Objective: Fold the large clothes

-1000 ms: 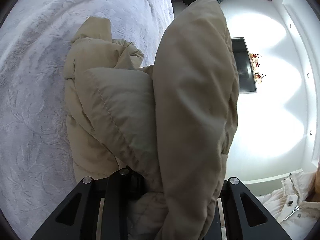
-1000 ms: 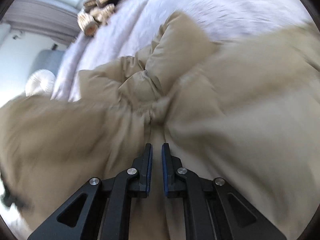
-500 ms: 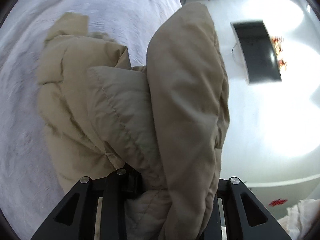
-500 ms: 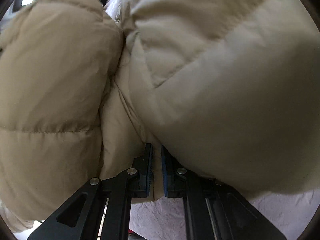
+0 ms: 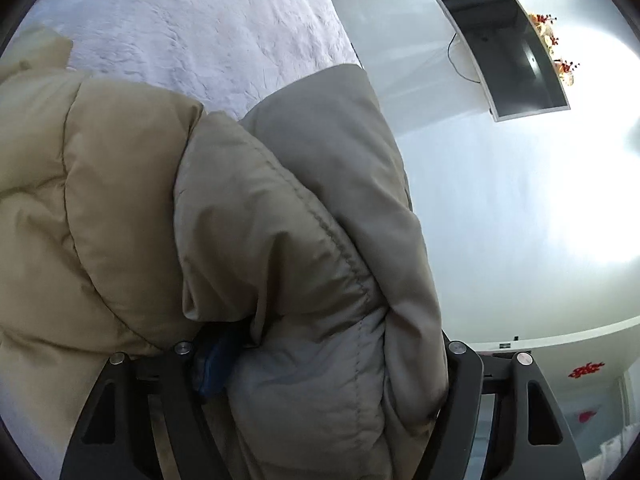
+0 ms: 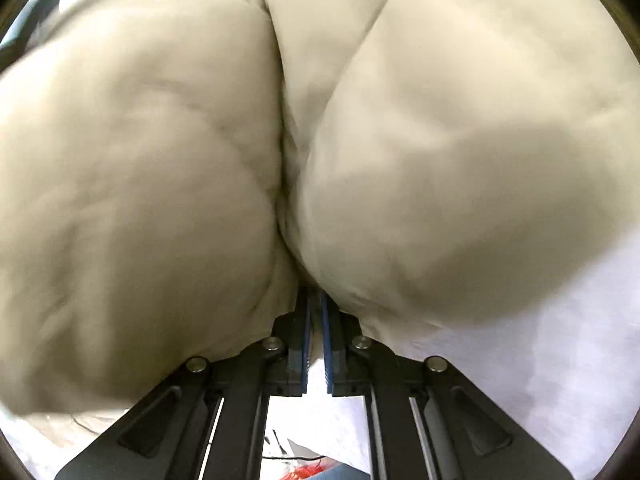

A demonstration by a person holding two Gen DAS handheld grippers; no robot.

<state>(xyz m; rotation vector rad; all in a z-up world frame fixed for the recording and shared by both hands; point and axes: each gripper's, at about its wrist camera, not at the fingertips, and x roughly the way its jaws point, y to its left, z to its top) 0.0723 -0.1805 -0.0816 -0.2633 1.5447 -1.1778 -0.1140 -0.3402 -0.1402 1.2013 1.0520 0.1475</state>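
Both hands have swept the beige puffer jacket (image 5: 120,208) across the white bedspread (image 5: 192,28) since a second ago, and the left gripper (image 5: 320,356) has just been opening: its jaws now stand spread, a thick fold of the jacket bulging between them, seemingly no longer pinched. The right gripper (image 6: 315,320) keeps its jaws pressed nearly together on a thin pinch of the same jacket (image 6: 440,152), which billows ahead of the jaws and fills that view. A wall-mounted television (image 5: 508,48) hangs far beyond the left jaws. Judged from this, a fold-over is ending; next, the right jaws need to release and both withdraw without dragging the fold.
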